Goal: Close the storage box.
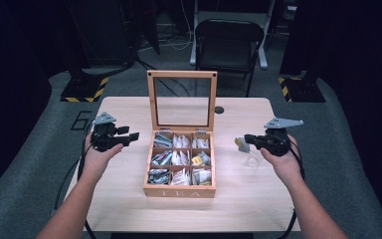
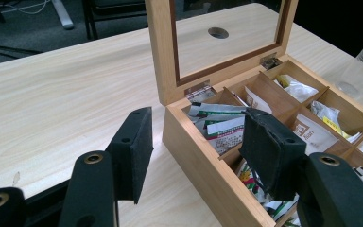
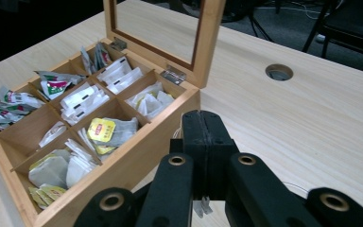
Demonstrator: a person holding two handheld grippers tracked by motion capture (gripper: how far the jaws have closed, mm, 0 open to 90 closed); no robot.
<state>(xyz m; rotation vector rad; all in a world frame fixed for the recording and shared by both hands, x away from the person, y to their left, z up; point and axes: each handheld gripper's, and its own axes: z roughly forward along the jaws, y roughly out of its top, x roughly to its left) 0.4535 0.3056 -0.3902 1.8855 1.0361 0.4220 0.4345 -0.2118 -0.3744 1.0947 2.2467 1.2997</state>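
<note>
Plainly, the right gripper [image 1: 248, 139] has its jaws pressed together on a tea bag [image 1: 240, 144], a small pale sachet seen in the high view just off the jaw tips, between the tea box [image 1: 180, 189] and the right edge of the table [image 1: 129, 112]. In the right gripper view the closed black jaws cover nearly all of it; a thin string and a scrap of white tag [image 3: 201, 206] show beneath them, so the bag's long axis and facing cannot be read with confidence. A clear glass [image 1: 252, 158] stands on the table just under the right hand [image 1: 284, 162]; being transparent, it is hard to make out, and in the left gripper view its rim is cut off at the right border. The left gripper [image 1: 129, 137] has its foam-faced jaws spread with nothing between them, held above the table near the left edge, tips pointing toward the box. The box is pale wood, square, divided into nine compartments holding paper and foil sachets, with lettering on its front wall. Its glass-paned lid [image 1: 181, 99] stands upright on two metal hinges at the back wall, toward the far edge. A round cable hole [image 1: 219, 110] pierces the tabletop behind the lid. The table surface is light wood-grain laminate. A dark folding chair [image 1: 228, 40] stands beyond the far edge.
</note>
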